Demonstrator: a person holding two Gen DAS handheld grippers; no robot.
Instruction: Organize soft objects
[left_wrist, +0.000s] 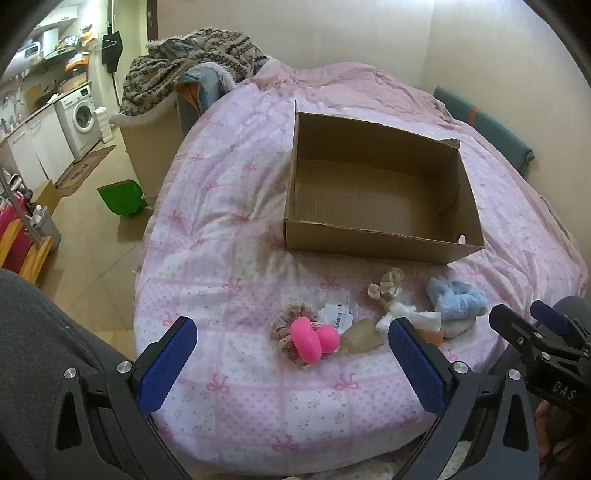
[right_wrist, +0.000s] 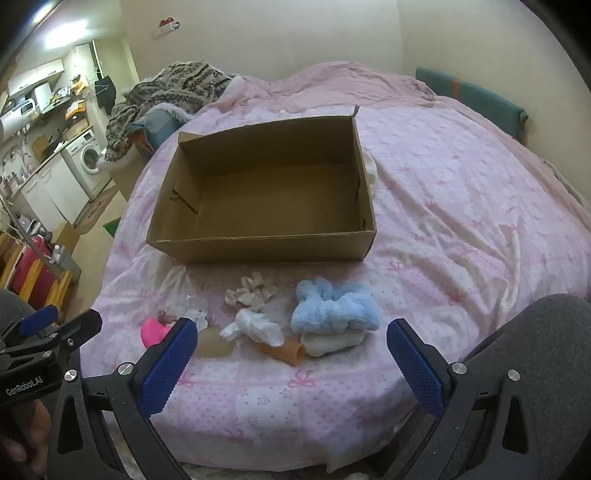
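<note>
Cardboard box (right_wrist: 258, 243) sits clear of bed (right_wrist: 461, 221) edges.

I see a bed with a pink patchwork quilt (right_wrist: 461, 206) carrying an open brown cardboard box (right_wrist: 258, 245). Nearer me lie a fluffy blue scrunchie (right_wrist: 334, 304), a beige scrunchie (right_wrist: 251, 290), a white cloth (right_wrist: 255, 328) and a pink rubbery toy (left_wrist: 314, 339).

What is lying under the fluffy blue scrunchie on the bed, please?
A cream-white soft item lies under the blue scrunchie, its near edge sticking out. How far it reaches beneath cannot be seen, because the scrunchie covers it.
</note>
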